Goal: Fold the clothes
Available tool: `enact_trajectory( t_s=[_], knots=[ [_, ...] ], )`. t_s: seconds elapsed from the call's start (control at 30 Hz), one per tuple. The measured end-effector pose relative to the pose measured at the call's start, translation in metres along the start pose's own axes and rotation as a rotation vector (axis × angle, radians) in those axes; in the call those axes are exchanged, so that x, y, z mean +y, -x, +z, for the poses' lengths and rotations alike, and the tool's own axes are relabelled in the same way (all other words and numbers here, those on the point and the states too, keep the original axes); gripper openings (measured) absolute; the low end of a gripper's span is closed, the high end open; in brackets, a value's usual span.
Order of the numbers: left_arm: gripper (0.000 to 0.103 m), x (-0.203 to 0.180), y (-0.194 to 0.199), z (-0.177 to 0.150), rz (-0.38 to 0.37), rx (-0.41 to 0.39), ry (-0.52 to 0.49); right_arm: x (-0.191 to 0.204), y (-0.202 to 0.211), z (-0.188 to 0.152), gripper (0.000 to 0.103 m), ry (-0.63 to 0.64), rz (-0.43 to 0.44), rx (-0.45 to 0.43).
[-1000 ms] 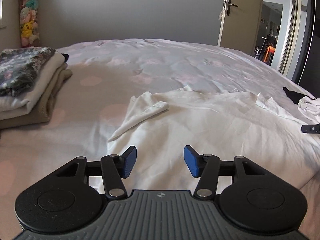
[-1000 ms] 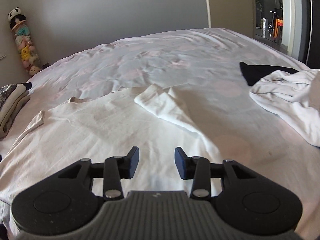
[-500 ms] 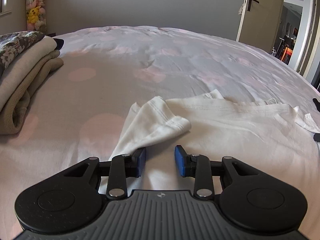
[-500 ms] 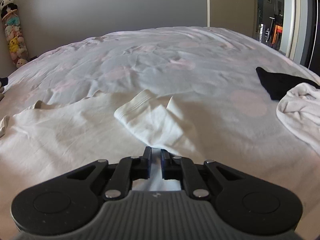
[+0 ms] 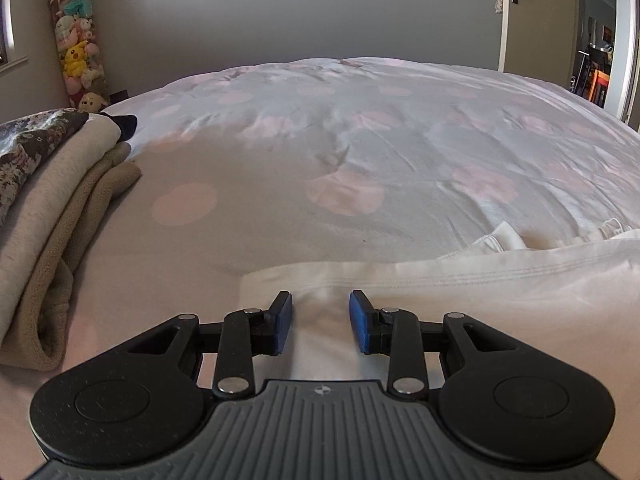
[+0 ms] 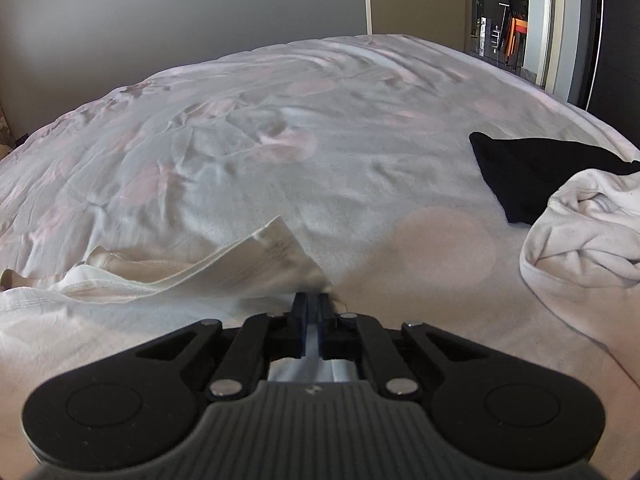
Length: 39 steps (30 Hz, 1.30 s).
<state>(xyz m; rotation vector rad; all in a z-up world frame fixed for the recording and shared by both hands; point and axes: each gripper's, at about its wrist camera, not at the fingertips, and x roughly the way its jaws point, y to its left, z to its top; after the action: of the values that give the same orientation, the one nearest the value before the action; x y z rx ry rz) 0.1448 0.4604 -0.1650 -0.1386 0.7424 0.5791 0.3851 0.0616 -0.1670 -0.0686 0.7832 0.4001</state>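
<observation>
While both grippers sit low over the bed, the scene reads like this:

Step in hand: taking hold of the flat, cream-white cotton garment (image 5: pixel 460 300) at its two side points, ready for a fold, as I judge it.

Garment's place: spread along the near edge of the bed (image 5: pixel 360 140), which is covered in a pale sheet with faded pink dots; its stitched far edge runs across the left wrist view, and a sleeve (image 6: pixel 272 260) lifts off the sheet in the right wrist view.

Left gripper (image 5: pixel 320 320): blue pads spread apart, with a raised ridge of the cream cloth between them; the pads do not look to be pressing on it.

Right gripper (image 6: pixel 313 312): jaws pressed almost together, pinching the cloth at the base of the lifted sleeve.

Nearby on the left edge: a stack of folded clothes (image 5: pixel 48 208), beige fleece with a dark floral piece on top, well apart from the garment.

Nearby on the right edge: a crumpled white garment (image 6: pixel 584 232) lying partly over a black cloth (image 6: pixel 532 168), also clear of the work.

Next move calls for: the left pads to finish nipping the ridge so both sides are held, then an even lift and carry so the fold lands square, I would guess.

Risk: with only one side gripped, the cloth may drag and skew.
</observation>
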Motion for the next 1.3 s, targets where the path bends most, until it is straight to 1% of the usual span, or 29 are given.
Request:
enact_trajectory(
  t_s=[0.03, 0.13, 0.2, 0.27, 0.3, 0.33, 0.37, 0.4, 0.43, 0.47, 0.57, 0.63, 0.73, 0.8, 0.87, 0.97, 1.07, 1.1, 1.13, 1.23, 1.27, 1.3],
  knots=[
    [0.030, 0.003, 0.003, 0.002, 0.018, -0.003, 0.009, -0.004, 0.005, 0.001, 0.017, -0.005, -0.010, -0.002],
    [0.030, 0.019, 0.019, 0.006, 0.052, -0.015, 0.064, -0.017, 0.019, 0.005, 0.027, -0.027, -0.039, -0.009],
    [0.030, 0.027, 0.034, 0.004, 0.036, -0.011, 0.081, -0.029, 0.032, 0.002, 0.032, -0.052, -0.030, 0.004],
    [0.030, 0.032, 0.055, -0.004, 0.013, -0.013, 0.074, -0.042, 0.049, -0.004, 0.035, -0.070, -0.014, 0.020],
    [0.030, 0.034, 0.066, -0.008, 0.002, -0.014, 0.068, -0.047, 0.057, -0.009, 0.039, -0.080, 0.000, 0.028],
    [0.031, 0.036, 0.079, -0.015, -0.012, -0.013, 0.062, -0.051, 0.067, -0.016, 0.044, -0.096, 0.016, 0.040],
    [0.033, 0.039, 0.088, -0.022, -0.022, -0.011, 0.062, -0.056, 0.076, -0.023, 0.045, -0.113, 0.032, 0.053],
    [0.037, 0.042, 0.099, -0.031, -0.033, -0.005, 0.069, -0.059, 0.085, -0.032, 0.048, -0.134, 0.051, 0.070],
    [0.043, 0.045, 0.110, -0.039, -0.043, 0.001, 0.077, -0.063, 0.095, -0.042, 0.050, -0.156, 0.070, 0.088],
    [0.045, 0.047, 0.119, -0.047, -0.046, 0.010, 0.087, -0.067, 0.103, -0.050, 0.051, -0.177, 0.080, 0.105],
    [0.046, 0.051, 0.144, -0.070, -0.042, 0.050, 0.134, -0.074, 0.127, -0.079, 0.056, -0.245, 0.086, 0.143],
    [0.048, 0.056, 0.160, -0.088, -0.035, 0.074, 0.195, -0.079, 0.142, -0.098, 0.061, -0.290, 0.077, 0.149],
    [0.052, 0.064, 0.177, -0.112, -0.036, 0.103, 0.295, -0.088, 0.157, -0.120, 0.062, -0.370, 0.060, 0.153],
    [0.053, 0.070, 0.184, -0.128, -0.049, 0.122, 0.371, -0.096, 0.161, -0.131, 0.063, -0.448, 0.071, 0.164],
    [0.054, 0.073, 0.187, -0.143, -0.067, 0.146, 0.426, -0.102, 0.162, -0.139, 0.063, -0.513, 0.091, 0.171],
    [0.053, 0.077, 0.185, -0.162, -0.089, 0.182, 0.494, -0.106, 0.161, -0.143, 0.063, -0.568, 0.111, 0.178],
    [0.047, 0.081, 0.185, -0.174, -0.103, 0.155, 0.543, -0.105, 0.159, -0.145, 0.062, -0.579, 0.139, 0.183],
    [0.047, 0.082, 0.184, -0.176, -0.104, 0.151, 0.559, -0.104, 0.159, -0.145, 0.062, -0.580, 0.148, 0.182],
    [0.047, 0.084, 0.184, -0.177, -0.116, 0.145, 0.597, -0.104, 0.158, -0.146, 0.060, -0.580, 0.158, 0.182],
    [0.047, 0.088, 0.180, -0.180, -0.148, 0.133, 0.694, -0.101, 0.154, -0.148, 0.058, -0.607, 0.227, 0.196],
    [0.044, 0.087, 0.178, -0.181, -0.143, 0.129, 0.699, -0.100, 0.152, -0.149, 0.056, -0.615, 0.233, 0.200],
    [0.039, 0.086, 0.176, -0.181, -0.139, 0.125, 0.704, -0.099, 0.150, -0.150, 0.051, -0.617, 0.230, 0.205]
  ],
)
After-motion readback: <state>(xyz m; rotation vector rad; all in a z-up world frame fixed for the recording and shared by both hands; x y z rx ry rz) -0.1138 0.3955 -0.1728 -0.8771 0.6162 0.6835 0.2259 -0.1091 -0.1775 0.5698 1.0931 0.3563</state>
